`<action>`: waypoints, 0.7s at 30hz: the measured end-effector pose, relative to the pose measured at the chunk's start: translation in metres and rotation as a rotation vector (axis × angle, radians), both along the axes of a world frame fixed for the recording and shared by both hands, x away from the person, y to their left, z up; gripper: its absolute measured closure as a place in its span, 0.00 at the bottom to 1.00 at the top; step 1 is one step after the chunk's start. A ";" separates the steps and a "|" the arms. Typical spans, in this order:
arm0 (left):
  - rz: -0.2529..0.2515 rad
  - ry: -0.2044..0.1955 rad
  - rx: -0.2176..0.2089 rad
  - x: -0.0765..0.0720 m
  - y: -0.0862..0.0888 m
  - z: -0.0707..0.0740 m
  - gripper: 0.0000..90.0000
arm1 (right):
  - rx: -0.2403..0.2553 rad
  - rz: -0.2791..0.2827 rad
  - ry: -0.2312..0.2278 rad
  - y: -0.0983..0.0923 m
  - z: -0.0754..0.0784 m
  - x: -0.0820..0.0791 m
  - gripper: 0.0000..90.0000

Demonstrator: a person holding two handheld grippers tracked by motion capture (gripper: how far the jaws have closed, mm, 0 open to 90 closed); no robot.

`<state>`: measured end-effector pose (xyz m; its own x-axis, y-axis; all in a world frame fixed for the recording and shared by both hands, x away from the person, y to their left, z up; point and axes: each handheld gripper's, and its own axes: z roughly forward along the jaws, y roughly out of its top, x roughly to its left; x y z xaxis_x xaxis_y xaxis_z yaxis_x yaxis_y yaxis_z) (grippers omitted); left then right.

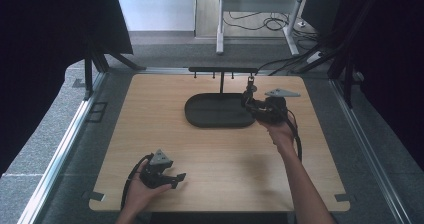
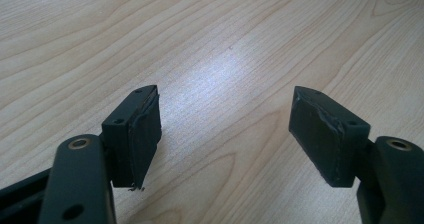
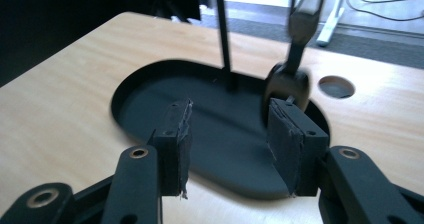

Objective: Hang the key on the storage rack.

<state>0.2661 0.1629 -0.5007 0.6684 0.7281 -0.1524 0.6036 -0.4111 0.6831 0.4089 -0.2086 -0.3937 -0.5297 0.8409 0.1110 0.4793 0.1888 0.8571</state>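
Your right gripper stands half open beside the wrench, nothing between its pads – the wrench looks already hung from the rack, its lower end dangling just over the right end of the dark oval tray, so the hanging step seems done. The tray itself holds nothing but the rack's post. Your left gripper rests near the table's front edge, jaws wide and bare – what's left, I'd judge, is to draw your right hand clear

L gripper hovering over light wood table, jaws standing wide apart w/ nothing between them (pad edges looking frayed); wood grain showing through the gap.
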 end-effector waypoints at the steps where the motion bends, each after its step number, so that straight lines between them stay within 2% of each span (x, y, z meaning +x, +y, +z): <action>1: -0.001 -0.001 0.002 0.000 0.000 0.000 0.33 | 0.000 0.008 -0.002 -0.001 -0.002 -0.005 0.57; 12: 0.004 0.000 0.003 0.000 0.000 0.000 0.33 | 0.048 0.079 -0.028 -0.010 -0.022 -0.059 0.55; 15: 0.004 -0.001 0.003 0.000 0.000 0.000 0.33 | 0.033 0.102 -0.026 -0.010 -0.031 -0.073 0.54; 21: 0.003 0.000 0.004 0.000 0.000 0.000 0.33 | 0.042 0.134 -0.028 -0.012 -0.041 -0.089 0.50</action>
